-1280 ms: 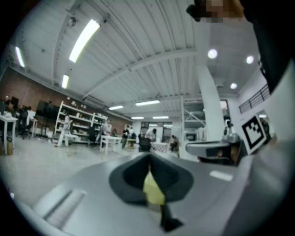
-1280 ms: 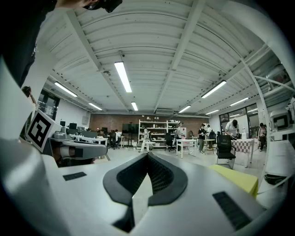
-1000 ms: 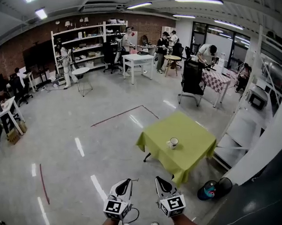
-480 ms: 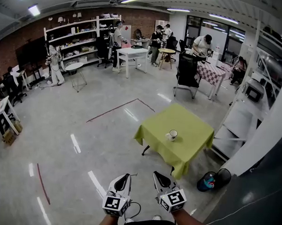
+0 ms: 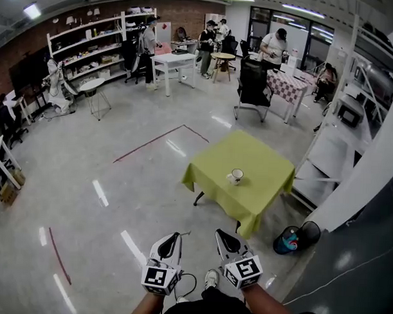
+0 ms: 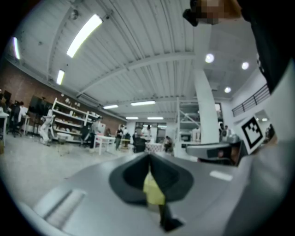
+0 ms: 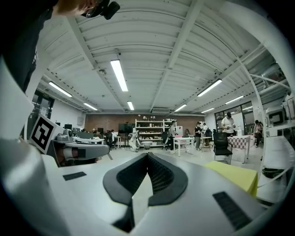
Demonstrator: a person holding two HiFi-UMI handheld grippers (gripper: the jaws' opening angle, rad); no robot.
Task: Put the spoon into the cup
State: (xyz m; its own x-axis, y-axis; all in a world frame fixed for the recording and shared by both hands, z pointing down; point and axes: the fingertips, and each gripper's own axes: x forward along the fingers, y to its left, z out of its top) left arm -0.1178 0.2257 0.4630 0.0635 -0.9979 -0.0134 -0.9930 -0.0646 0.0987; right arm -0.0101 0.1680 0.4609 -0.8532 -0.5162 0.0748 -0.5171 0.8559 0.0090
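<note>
Only the head view is showing the cup [image 5: 237,176], standing near the middle of the green-clothed bench [image 5: 266,194] right of frame centre, with a small pale thing [image 5: 229,179] just left of it, too small to identify. The gripper views are showing that the left tool [image 6: 148,159] and right tool [image 7: 147,156] are each keeping their jaws together on nothing. Bare grey floor [image 5: 118,176] is lying open along the bench's near and left edges, while white racking [image 5: 331,158] and a dark bag [image 5: 306,235] are crowding its right side.
</note>
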